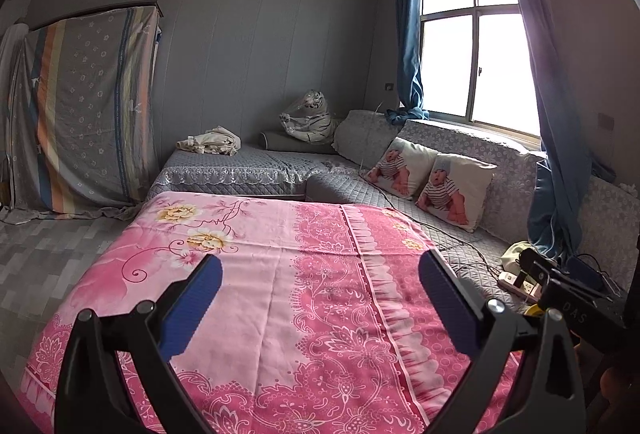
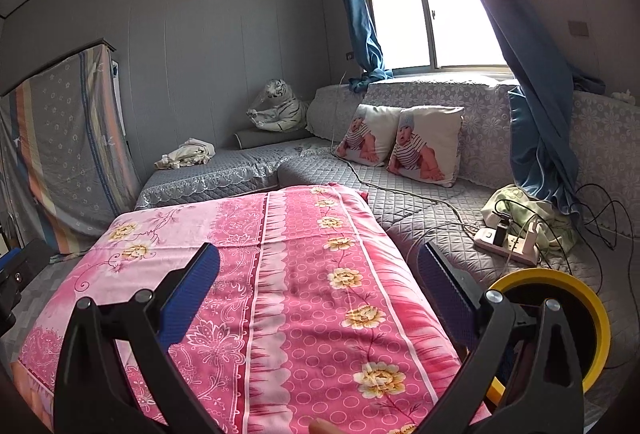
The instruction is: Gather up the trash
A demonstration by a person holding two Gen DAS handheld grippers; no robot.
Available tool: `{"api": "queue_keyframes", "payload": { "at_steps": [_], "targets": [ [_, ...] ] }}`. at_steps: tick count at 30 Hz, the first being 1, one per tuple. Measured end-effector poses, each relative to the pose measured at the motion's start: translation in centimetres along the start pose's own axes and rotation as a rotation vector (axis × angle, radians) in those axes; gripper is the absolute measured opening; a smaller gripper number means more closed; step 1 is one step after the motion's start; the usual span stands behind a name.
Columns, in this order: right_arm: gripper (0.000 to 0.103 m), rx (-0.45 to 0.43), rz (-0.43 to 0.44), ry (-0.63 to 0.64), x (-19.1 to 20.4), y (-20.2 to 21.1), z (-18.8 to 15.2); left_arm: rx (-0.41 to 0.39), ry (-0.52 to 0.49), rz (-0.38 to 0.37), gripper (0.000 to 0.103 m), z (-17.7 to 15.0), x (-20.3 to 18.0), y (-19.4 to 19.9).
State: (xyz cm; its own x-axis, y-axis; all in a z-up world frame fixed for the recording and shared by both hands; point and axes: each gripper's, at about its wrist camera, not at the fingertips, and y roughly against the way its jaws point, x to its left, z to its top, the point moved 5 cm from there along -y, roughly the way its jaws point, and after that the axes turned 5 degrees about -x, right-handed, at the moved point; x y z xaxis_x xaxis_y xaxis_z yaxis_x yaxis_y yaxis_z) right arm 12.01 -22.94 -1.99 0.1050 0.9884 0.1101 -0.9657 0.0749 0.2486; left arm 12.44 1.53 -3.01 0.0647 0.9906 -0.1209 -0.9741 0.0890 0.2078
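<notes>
- While I am holding both tools over the pink floral cloth on a low worktop, a grey quilted sofa is wrapping around its far and right sides.
- Two baby-print cushions are leaning against the sofa back under the window, and a blue curtain is hanging down onto the seat.
- A white power strip with plugs and trailing cables is lying on the seat beside a pale green cloth.
- A plush tiger is sitting in the far corner, with a crumpled cream cloth lying near it.
- A yellow-rimmed bin is standing just right of the worktop, partly hidden behind my right tool; I cannot make out any loose trash on the cloth.
- I am pointing both tools slightly downward across the cloth, side by side.
- My left hand-held gripper is standing wide apart, its blue pads touching nothing.
- My right hand-held gripper is spread fully too, with nothing between its fingers.
</notes>
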Motion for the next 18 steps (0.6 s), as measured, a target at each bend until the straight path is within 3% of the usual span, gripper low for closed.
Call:
{"api": "queue_keyframes", "payload": {
  "at_steps": [18],
  "targets": [
    [0.095, 0.024, -0.005, -0.017, -0.52, -0.79, -1.05, 0.0, -0.018, -0.001, 0.095, -0.29, -0.5, 0.1]
  ]
}}
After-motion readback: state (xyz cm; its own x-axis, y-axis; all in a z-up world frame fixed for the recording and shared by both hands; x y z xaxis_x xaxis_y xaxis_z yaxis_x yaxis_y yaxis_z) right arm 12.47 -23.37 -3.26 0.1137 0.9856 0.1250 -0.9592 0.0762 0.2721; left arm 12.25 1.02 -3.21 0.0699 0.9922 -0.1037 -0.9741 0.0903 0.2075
